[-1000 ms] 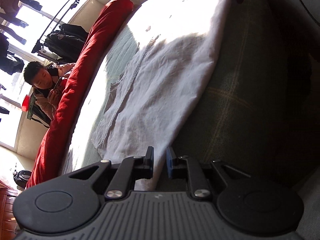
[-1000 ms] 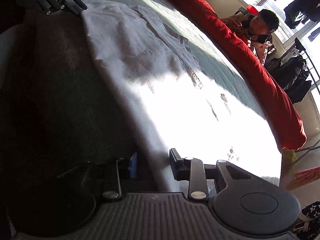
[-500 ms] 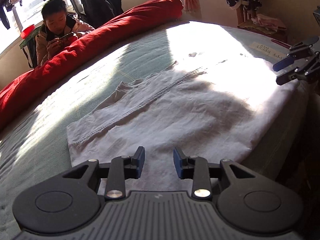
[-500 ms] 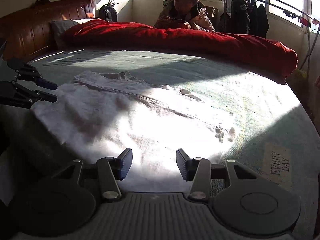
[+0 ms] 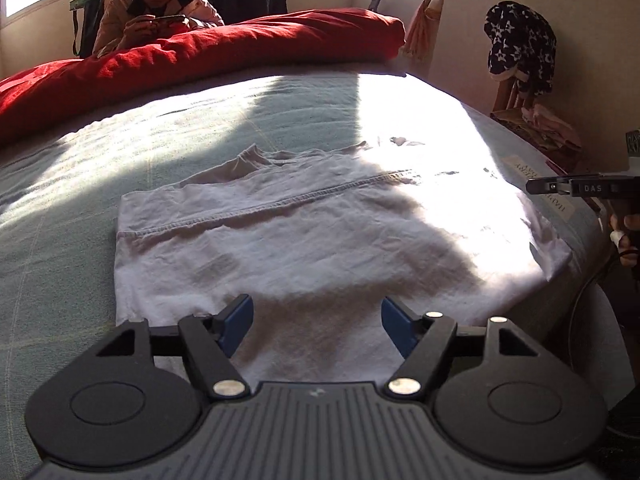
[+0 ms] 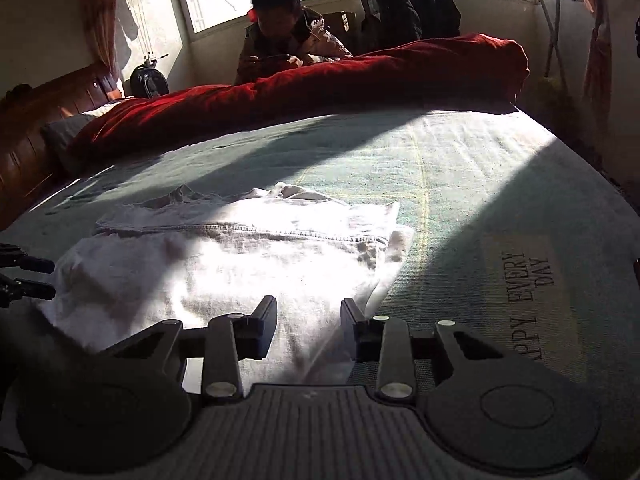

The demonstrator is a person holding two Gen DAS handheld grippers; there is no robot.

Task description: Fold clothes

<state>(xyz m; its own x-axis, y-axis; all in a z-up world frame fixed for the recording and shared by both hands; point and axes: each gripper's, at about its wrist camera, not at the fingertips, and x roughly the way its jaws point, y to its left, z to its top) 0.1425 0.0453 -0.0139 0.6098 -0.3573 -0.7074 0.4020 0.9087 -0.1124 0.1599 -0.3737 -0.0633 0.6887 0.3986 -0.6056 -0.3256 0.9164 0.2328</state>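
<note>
Both grippers have drawn back and spread since half a second ago: left gripper (image 5: 317,322) wide open, right gripper (image 6: 308,322) open, neither holding anything. White garment (image 5: 304,240) lies flat on the bed (image 5: 60,264), already folded once, near its front edge. Judged: grip matching corners, lift evenly. Bed print reads "HAPPY EVERY DAY" (image 6: 528,300); gripper marked "DAS" (image 5: 592,189).

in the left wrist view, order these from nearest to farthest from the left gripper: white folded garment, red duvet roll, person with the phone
1. The white folded garment, lying on the bed directly ahead of the open left gripper.
2. The long red duvet roll, along the bed's far edge.
3. The person holding a phone, behind the duvet, upper left by the window.
</note>
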